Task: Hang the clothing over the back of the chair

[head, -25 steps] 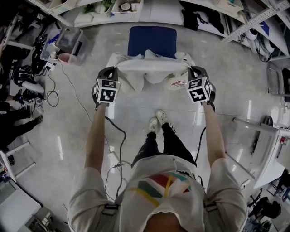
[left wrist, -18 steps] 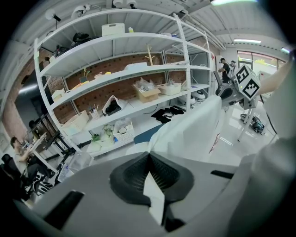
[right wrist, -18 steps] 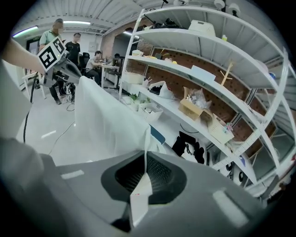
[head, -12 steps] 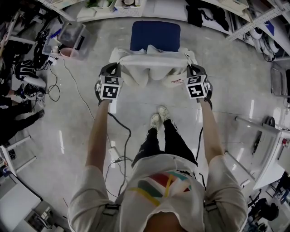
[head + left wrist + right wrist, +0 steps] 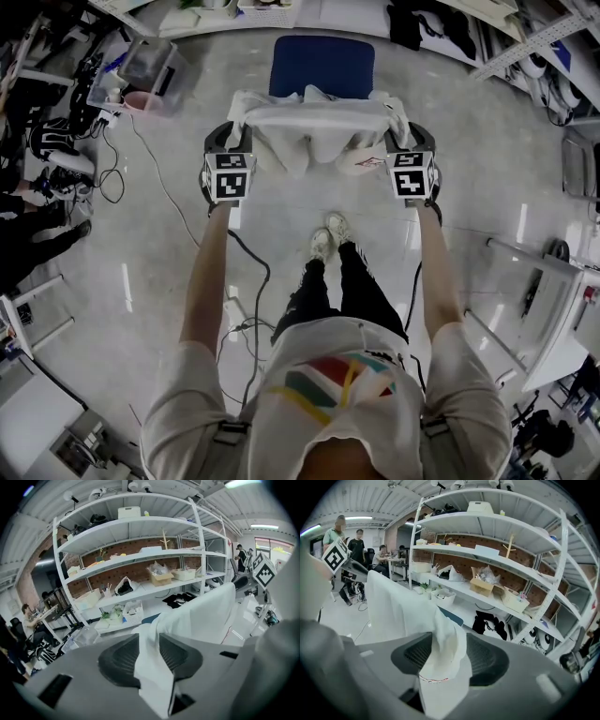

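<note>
Left gripper (image 5: 234, 139): at the left end of the chair (image 5: 322, 64) back. Its jaws have just been opening and stand parted, with a fold of the white clothing (image 5: 314, 122) loose between the pads.

Clothing: spread across the chair back, in front of the blue seat.

Right gripper (image 5: 405, 139): at the right end of the chair back. Its jaws have also just been opening, and bunched fabric sits unclamped between them.

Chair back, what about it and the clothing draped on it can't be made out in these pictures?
Backrest of the chair: head view, covered by the white garment; only the blue seat shows.
Chair legs: head view, under the seat.
Most of the chair: both gripper views, blocked by the garment close to the camera.
Red print on the garment: head view, too small to read.
</note>
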A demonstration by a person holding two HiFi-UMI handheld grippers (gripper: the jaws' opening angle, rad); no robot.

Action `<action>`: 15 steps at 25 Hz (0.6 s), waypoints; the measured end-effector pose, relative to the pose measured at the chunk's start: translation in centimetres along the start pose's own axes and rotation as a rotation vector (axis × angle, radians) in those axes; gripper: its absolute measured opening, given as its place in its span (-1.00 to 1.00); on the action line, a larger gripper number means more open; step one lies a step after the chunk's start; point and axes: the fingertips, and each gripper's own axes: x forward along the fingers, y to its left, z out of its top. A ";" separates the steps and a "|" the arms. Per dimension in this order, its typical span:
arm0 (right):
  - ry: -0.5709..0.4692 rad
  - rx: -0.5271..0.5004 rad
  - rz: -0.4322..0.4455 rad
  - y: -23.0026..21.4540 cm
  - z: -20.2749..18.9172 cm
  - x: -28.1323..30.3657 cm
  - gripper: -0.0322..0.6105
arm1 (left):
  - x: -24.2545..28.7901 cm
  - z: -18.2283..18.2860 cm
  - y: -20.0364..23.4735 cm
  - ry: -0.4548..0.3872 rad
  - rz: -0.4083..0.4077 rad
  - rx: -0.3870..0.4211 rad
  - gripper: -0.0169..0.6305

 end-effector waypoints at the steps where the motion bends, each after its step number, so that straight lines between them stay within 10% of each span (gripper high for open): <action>1: -0.007 0.006 -0.002 -0.2 0.0 -0.2 -0.15 | -0.1 -0.1 0.0 -0.002 -0.001 -0.007 -0.55; 15: -0.193 0.048 -0.032 -2.3 7.7 -5.7 -0.10 | -4.2 7.9 0.3 -0.185 -0.002 -0.016 -0.48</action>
